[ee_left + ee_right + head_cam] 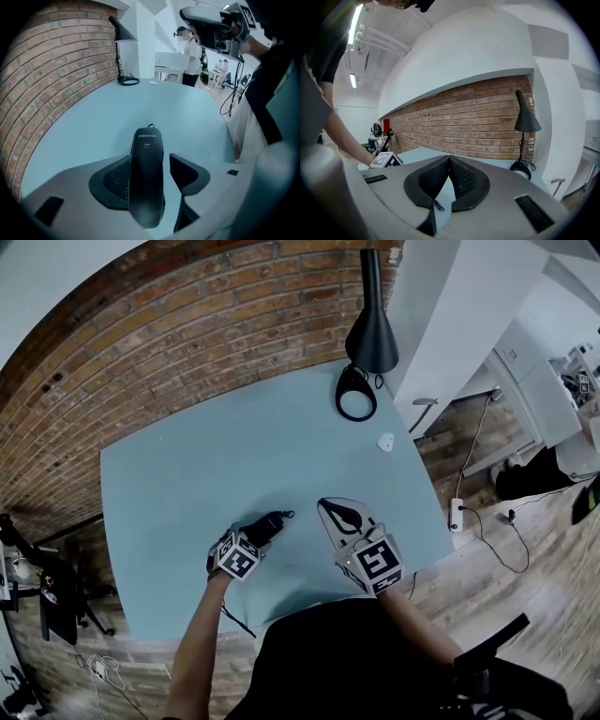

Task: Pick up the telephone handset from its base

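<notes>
The black telephone handset point(146, 178) lies lengthwise on the light blue table point(93, 136), between the jaws of my left gripper point(149, 159). Those jaws stand wide open: the right pad point(185, 173) is clear of the handset, which covers part of the left pad. In the head view the handset point(275, 521) sticks out ahead of the left gripper point(262, 532) near the table's front. I cannot make out a base. My right gripper point(328, 507) hovers just right of it, held nearly level. Its pads point(461, 176) meet at the tips with nothing between them.
A black desk lamp point(371, 334) stands at the table's far right corner, with a small white object point(385, 441) near the right edge. A brick wall point(169, 343) runs behind the table. A power strip and cables point(457, 514) lie on the wooden floor to the right.
</notes>
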### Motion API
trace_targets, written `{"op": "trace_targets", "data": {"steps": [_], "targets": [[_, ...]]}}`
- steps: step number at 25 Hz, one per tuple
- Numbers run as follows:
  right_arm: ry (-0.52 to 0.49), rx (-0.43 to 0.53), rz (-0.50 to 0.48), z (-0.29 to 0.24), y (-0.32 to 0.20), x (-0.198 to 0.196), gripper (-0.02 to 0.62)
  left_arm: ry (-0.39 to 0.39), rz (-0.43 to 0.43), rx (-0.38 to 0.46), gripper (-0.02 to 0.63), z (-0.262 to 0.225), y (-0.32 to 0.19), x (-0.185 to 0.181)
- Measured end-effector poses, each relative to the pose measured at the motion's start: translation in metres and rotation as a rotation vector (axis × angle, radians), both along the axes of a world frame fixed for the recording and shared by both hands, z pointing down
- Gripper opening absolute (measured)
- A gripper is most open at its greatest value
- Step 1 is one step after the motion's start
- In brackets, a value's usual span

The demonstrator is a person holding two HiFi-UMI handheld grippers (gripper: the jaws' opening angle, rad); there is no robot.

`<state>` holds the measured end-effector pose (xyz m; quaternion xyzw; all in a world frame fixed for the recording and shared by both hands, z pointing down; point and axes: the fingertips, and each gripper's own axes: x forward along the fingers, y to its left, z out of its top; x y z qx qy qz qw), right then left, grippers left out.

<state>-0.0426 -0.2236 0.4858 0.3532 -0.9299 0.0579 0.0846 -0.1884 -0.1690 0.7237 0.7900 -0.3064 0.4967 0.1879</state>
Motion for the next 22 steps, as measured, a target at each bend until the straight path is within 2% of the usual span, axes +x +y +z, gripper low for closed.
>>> {"op": "trace_targets", "data": {"steps": [14, 22], "targets": [[-0.007, -0.018, 0.001, 0.003, 0.000, 0.003, 0.003, -0.043, -0.032, -0.058, 0.285, 0.015, 0.006, -0.015], [-0.006, -0.018, 0.006, 0.004, 0.000, 0.004, 0.003, -0.058, -0.032, -0.054, 0.276, 0.016, 0.006, -0.017]]}}
